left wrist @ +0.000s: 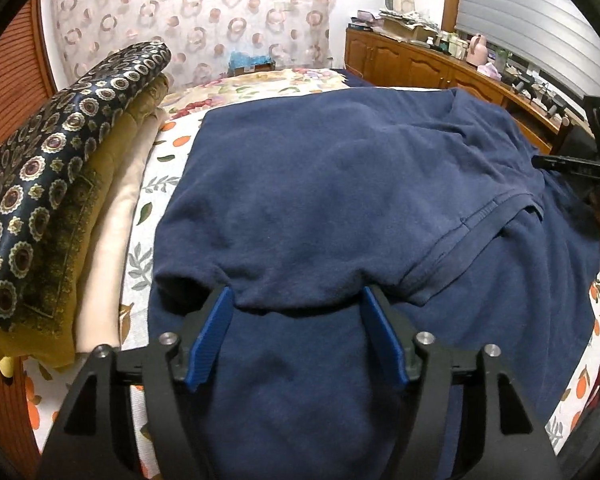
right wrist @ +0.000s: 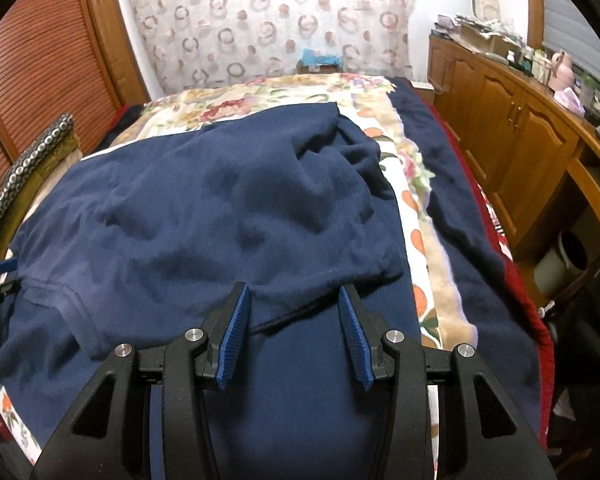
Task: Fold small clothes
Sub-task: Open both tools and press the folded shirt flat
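A navy blue shirt (left wrist: 320, 180) (right wrist: 200, 208) lies spread on the flower-print bed cover (left wrist: 140, 216), its upper layer folded over towards me. My left gripper (left wrist: 297, 298) stands open at the folded edge; the cloth lies between its blue pads (left wrist: 214, 340) without being pinched. My right gripper (right wrist: 293, 292) sits at the other end of the same edge, its jaws partly closed on a bunched stretch of the hem. The right gripper also shows at the right edge of the left wrist view.
A stack of folded quilts (left wrist: 40, 200) lies along the bed's left side. A wooden sideboard (right wrist: 520, 140) crowded with small items runs along the right, with a bin (right wrist: 564, 256) on the floor. A dark blanket (right wrist: 440, 168) covers the bed's right edge.
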The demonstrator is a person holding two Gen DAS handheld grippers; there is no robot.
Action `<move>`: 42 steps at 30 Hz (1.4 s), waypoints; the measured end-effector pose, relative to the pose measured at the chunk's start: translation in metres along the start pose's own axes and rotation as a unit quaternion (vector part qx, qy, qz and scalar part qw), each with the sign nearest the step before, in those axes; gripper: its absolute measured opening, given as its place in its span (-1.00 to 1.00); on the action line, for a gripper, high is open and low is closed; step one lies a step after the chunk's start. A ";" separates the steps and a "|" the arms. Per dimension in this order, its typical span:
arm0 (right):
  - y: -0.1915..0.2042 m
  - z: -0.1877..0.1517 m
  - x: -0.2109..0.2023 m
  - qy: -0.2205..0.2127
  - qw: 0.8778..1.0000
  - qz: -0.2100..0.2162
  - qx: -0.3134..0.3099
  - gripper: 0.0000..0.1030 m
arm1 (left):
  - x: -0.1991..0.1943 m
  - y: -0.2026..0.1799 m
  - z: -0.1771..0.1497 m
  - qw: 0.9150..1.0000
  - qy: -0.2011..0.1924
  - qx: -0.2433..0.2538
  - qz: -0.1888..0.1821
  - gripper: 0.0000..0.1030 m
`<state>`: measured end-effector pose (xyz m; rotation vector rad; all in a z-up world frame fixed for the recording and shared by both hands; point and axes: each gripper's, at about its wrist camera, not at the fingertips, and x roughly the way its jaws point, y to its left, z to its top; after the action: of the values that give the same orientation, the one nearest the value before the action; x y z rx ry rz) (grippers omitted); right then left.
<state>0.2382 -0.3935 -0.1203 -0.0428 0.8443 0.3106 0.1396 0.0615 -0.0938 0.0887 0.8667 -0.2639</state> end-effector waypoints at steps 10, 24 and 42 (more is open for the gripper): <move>0.004 0.000 0.003 -0.008 1.000 -0.022 -0.018 -0.10 | 0.000 0.003 0.001 1.000 0.008 -0.007 0.006 0.65; 0.010 -0.002 0.006 -0.005 0.999 -0.034 -0.028 -0.09 | -0.028 0.052 0.002 0.994 -0.034 -0.104 -0.013 0.05; 0.008 -0.003 0.007 -0.006 0.999 -0.040 -0.030 -0.10 | 0.000 0.055 0.019 0.995 -0.015 -0.097 0.006 -0.85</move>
<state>0.2378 -0.3850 -0.1265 -0.1313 0.8194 0.2608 0.1686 0.1113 -0.0832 -0.0903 0.8571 -0.1678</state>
